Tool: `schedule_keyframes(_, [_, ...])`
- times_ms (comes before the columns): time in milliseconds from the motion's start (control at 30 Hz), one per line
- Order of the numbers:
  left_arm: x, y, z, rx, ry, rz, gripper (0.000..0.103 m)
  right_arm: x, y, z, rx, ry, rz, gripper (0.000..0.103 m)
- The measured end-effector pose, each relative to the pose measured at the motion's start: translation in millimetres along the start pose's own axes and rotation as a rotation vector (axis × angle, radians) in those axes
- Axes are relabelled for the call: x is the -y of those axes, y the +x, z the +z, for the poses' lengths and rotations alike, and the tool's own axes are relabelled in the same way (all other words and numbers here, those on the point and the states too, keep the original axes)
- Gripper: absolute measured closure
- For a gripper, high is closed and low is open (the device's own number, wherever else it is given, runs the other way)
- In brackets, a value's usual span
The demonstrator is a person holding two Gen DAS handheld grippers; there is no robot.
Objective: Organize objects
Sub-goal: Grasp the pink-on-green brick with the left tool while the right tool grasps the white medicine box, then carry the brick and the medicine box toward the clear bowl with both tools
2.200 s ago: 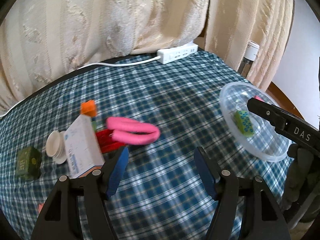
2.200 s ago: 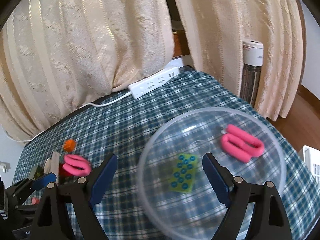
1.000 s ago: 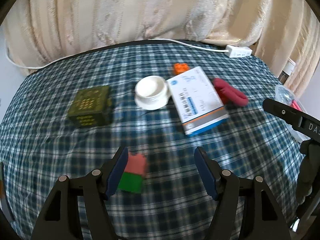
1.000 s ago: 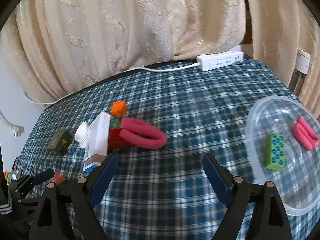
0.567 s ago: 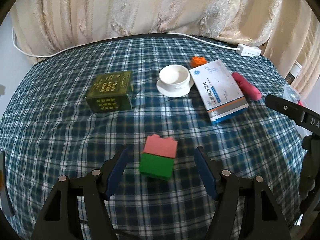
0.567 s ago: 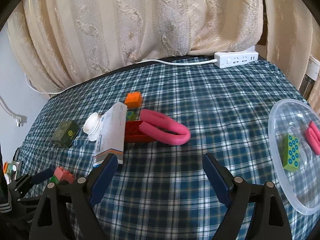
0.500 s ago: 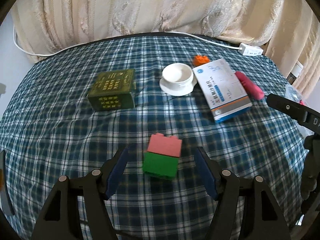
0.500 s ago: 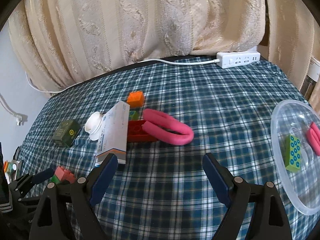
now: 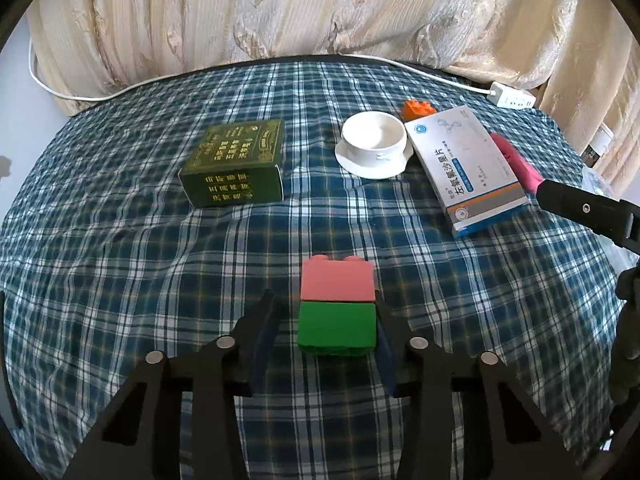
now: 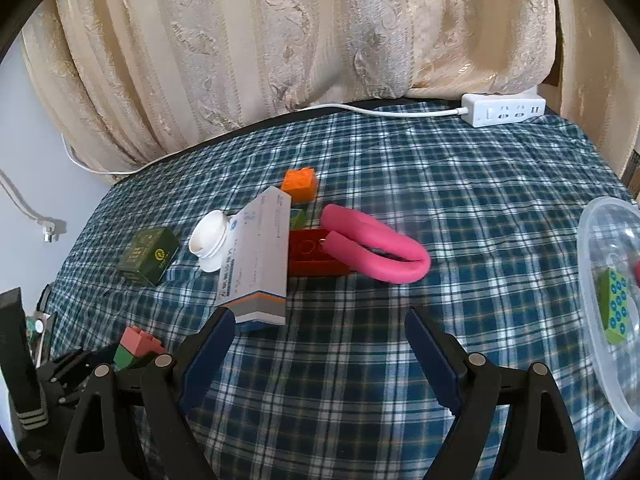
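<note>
On the checked tablecloth (image 9: 120, 280), beyond the pink-and-green block stack (image 9: 338, 312), a dark green box (image 9: 236, 168) lies at eleven o'clock, a white cup on its saucer (image 9: 374, 144) at twelve, and a medicine box (image 9: 466, 168) at one, none of them between the jaws. The left gripper (image 9: 326, 330) tilts down over the stack, its jaws closing with the stack between them; the right pad touches the green half, the left stands just clear. The right gripper (image 10: 316, 344) hangs wide open over bare cloth, holding nothing; the clear bowl (image 10: 588, 280) sits at its three o'clock.
</note>
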State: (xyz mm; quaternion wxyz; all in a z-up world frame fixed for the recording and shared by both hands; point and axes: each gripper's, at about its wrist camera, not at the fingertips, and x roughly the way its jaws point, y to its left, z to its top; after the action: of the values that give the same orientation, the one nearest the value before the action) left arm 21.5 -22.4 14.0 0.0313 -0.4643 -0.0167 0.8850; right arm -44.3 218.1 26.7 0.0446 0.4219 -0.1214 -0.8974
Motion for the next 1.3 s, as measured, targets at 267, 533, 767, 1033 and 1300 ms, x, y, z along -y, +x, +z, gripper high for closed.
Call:
schedule_keyframes(267, [-2,0,1,0.013,-0.012,-0.027,0.070,1,17,6,-0.014,0.058,0.118,0.013])
schedule_keyframes(533, [-4,-3,3,0.021,-0.017,-0.025,0.070,-12,28,11,-0.023,0.020,0.136,0.026])
schedule_keyframes(767, [-5,-1,8,0.016,-0.024,-0.022,0.070,-19,48,18,-0.063,-0.002,0.161,0.040])
schedule_keyframes(1033, [-6,5,12,0.010,-0.019,-0.023,0.070,-29,54,19,-0.071,-0.036,0.185,0.060])
schedule_keyframes(1300, [-2,5,16,0.018,-0.004,-0.026,0.070,-31,41,19,-0.043,-0.053,0.188,0.083])
